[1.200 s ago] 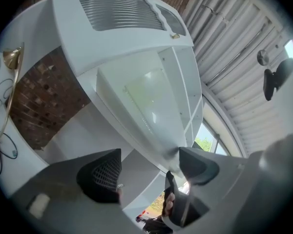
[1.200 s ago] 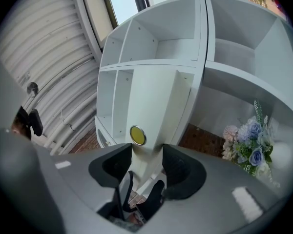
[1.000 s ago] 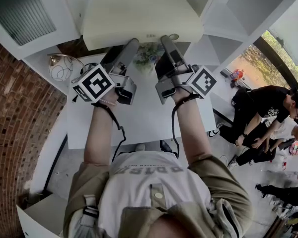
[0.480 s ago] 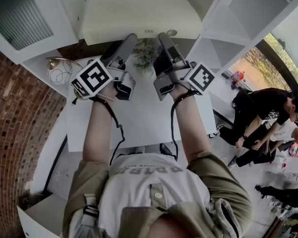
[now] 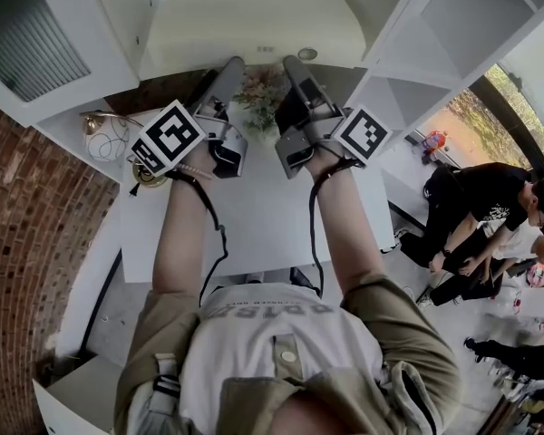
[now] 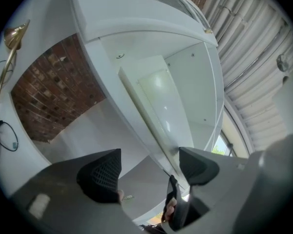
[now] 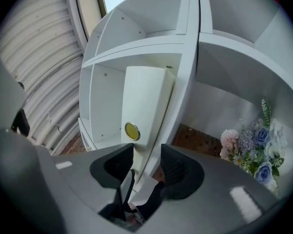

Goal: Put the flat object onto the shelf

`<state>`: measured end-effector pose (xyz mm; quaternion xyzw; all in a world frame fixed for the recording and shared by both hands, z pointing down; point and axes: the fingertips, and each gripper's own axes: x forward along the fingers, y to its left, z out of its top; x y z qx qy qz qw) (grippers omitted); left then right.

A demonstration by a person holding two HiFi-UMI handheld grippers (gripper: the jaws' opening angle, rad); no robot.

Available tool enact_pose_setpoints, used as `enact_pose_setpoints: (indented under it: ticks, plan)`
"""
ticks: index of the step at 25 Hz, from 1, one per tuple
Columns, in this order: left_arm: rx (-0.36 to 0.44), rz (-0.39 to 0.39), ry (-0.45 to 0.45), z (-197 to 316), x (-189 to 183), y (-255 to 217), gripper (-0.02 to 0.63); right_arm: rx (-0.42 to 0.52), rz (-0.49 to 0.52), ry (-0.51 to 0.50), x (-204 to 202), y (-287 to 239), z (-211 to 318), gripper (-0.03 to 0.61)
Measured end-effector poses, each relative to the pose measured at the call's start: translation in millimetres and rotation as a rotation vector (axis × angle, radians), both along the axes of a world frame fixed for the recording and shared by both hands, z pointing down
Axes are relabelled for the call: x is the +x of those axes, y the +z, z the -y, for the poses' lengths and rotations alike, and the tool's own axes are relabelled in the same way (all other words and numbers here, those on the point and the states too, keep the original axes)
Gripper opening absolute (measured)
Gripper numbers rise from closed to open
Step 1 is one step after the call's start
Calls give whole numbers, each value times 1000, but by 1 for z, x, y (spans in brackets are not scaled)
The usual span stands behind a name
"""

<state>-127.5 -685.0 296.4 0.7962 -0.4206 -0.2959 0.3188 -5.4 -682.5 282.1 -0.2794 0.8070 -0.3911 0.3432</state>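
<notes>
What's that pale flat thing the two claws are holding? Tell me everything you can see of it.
The flat slab is a cream-white rectangle with rounded corners, smooth and plastic-looking, with a round yellow disc on one face. Its far end reaches into an open compartment of the white shelf unit. The right gripper is shut on its near edge; the left gripper has its jaws wide apart, the slab against only one. Whether it touches the shelf I cannot tell.
</notes>
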Motion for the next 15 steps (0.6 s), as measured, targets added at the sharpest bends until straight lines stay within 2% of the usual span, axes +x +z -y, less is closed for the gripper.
enact_pose_setpoints:
  ticks: [4,12,15]
  plan:
    - [-5,-8,-1,3,0,1,390,-34,0,-5,-1,5,0,138]
    - [-9,-32,-1,9,5,4,390,-113,46,-51,-7,8,1,129]
    - [-8,-34,-8,11,4,4,397,-115,52,-62,-9,7,2,129]
